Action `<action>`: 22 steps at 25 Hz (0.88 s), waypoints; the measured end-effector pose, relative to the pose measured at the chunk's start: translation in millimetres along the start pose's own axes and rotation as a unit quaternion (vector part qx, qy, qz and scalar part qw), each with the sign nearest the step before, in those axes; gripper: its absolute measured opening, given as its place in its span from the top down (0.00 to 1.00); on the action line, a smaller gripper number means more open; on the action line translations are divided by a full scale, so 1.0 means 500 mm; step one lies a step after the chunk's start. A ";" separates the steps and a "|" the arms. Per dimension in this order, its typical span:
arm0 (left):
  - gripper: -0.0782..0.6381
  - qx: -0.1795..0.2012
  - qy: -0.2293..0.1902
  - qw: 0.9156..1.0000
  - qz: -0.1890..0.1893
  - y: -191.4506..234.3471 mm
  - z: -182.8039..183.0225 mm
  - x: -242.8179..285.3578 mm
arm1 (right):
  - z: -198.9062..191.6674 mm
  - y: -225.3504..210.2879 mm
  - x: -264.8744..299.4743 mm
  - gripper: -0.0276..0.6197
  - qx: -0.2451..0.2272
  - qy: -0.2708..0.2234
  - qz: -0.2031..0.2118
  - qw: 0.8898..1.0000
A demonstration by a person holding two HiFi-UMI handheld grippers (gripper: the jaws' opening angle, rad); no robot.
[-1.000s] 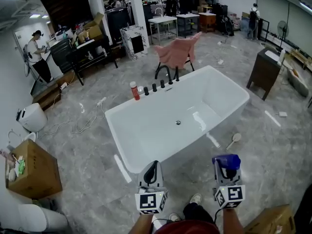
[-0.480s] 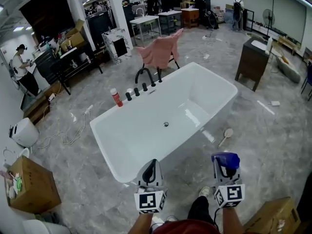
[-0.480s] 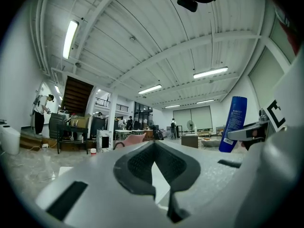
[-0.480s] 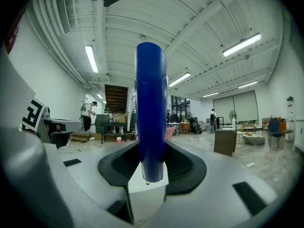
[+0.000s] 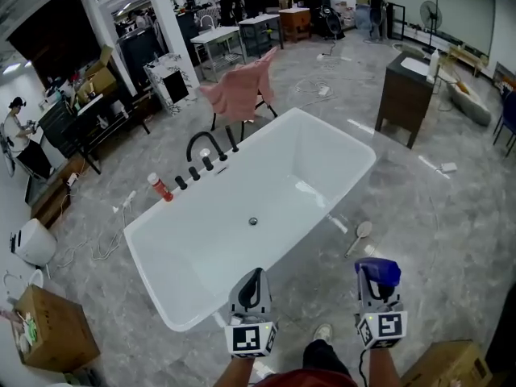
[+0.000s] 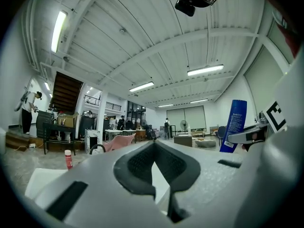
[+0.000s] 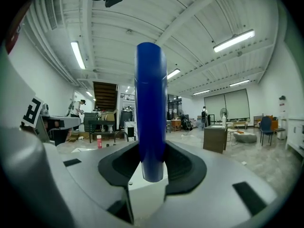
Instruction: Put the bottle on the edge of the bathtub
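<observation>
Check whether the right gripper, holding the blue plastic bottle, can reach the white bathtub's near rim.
Probably yes. The right gripper holds the blue plastic bottle, and only open grey floor lies between it and the white bathtub's near rim, though a step forward looks needed.

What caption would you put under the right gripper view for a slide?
Blue bottle clamped between the fingers of the right gripper, pointing straight out along them.

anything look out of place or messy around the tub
A few things lie loose on the floor: a round-headed brush or mirror beside the bathtub, and a white cable trailing off past its other end. Nothing looks spilled or broken.
</observation>
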State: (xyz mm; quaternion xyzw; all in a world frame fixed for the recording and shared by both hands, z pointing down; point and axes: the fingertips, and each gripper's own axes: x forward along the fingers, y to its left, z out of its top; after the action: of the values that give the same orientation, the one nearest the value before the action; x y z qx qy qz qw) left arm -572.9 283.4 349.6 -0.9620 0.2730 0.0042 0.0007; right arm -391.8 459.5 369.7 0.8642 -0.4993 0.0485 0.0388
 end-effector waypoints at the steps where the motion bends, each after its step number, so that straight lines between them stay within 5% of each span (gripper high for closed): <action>1: 0.88 0.001 0.000 1.000 0.000 -0.013 0.000 0.033 | -0.002 -0.029 0.019 0.72 -0.001 0.002 -0.003 1.000; 13: 0.88 0.010 0.001 1.000 -0.026 -0.214 -0.005 0.375 | -0.012 -0.335 0.199 0.72 -0.002 0.007 -0.014 1.000; 22: 0.88 0.003 -0.003 0.998 -0.062 -0.303 -0.026 0.503 | -0.019 -0.444 0.249 0.72 -0.005 0.003 -0.034 0.999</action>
State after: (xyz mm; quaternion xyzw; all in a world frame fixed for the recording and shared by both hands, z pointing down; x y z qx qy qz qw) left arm -279.0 280.1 360.2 -0.9771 0.2126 0.0064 0.0044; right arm -137.8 464.2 390.2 0.8804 -0.4695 0.0478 0.0461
